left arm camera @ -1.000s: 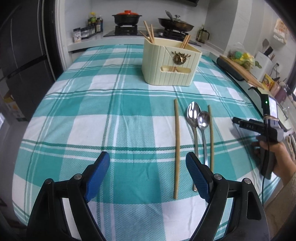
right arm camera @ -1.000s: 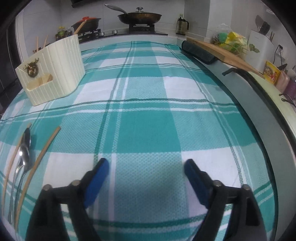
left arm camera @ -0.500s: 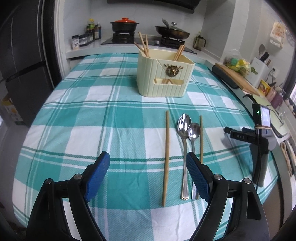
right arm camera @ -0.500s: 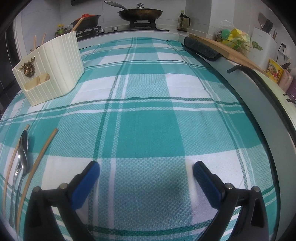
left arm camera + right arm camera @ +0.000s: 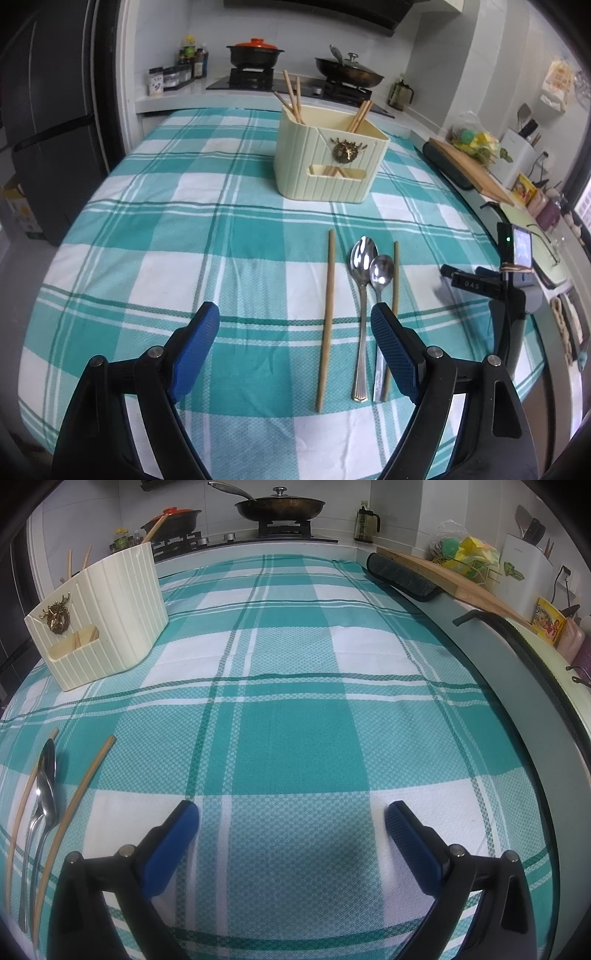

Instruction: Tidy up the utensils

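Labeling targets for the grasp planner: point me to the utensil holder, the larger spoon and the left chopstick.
utensil holder (image 5: 325, 173): left wrist view, ribbed front wall.
larger spoon (image 5: 363, 253): left wrist view, middle of its bowl.
left chopstick (image 5: 327, 317): left wrist view, mid-shaft, lying on the cloth.

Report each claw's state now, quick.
Left claw: open, holding nothing.
Right claw: open wide, holding nothing, only tablecloth beneath.

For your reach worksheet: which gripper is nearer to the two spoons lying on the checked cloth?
Left. The left gripper hovers right above the spoons, one finger over their handles. The right gripper sits off to their side over bare cloth.
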The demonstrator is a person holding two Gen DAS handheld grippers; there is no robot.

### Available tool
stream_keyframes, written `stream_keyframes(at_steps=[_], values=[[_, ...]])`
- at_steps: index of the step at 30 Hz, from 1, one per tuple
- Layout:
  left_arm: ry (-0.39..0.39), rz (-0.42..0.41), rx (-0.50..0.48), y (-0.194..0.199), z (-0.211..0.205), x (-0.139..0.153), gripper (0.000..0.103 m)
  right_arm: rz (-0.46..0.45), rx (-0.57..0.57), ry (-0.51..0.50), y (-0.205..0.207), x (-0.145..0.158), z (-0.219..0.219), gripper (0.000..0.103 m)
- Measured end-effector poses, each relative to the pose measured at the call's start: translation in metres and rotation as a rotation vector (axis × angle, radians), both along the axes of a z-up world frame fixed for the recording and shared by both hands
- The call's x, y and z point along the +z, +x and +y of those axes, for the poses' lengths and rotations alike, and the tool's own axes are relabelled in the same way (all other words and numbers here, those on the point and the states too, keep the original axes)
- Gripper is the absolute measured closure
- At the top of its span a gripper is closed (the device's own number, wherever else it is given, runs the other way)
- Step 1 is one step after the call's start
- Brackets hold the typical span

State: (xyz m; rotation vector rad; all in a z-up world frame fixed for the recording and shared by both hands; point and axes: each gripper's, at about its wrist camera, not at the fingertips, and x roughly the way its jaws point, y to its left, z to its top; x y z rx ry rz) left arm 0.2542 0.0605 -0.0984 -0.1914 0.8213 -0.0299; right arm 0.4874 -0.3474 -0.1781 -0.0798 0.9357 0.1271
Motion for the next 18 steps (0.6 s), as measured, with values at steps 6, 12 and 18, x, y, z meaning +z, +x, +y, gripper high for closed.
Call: stream_keyframes(at_steps=[6, 12, 18], values=[[-0.037, 0.029, 0.019, 0.006, 0.009, -0.008, 0.018, 0.0, 0.001, 0.0, 0.0, 0.0, 0.0, 0.0], [-0.044, 0.028, 0.02, 0.008, 0.01, -0.009, 0.018, 0.0, 0.001, 0.0, 0.0, 0.0, 0.0, 0.0], [-0.043, 0.023, 0.031, 0.008, 0.013, -0.007, 0.018, 0.0, 0.001, 0.0, 0.0, 0.0, 0.0, 0.0]])
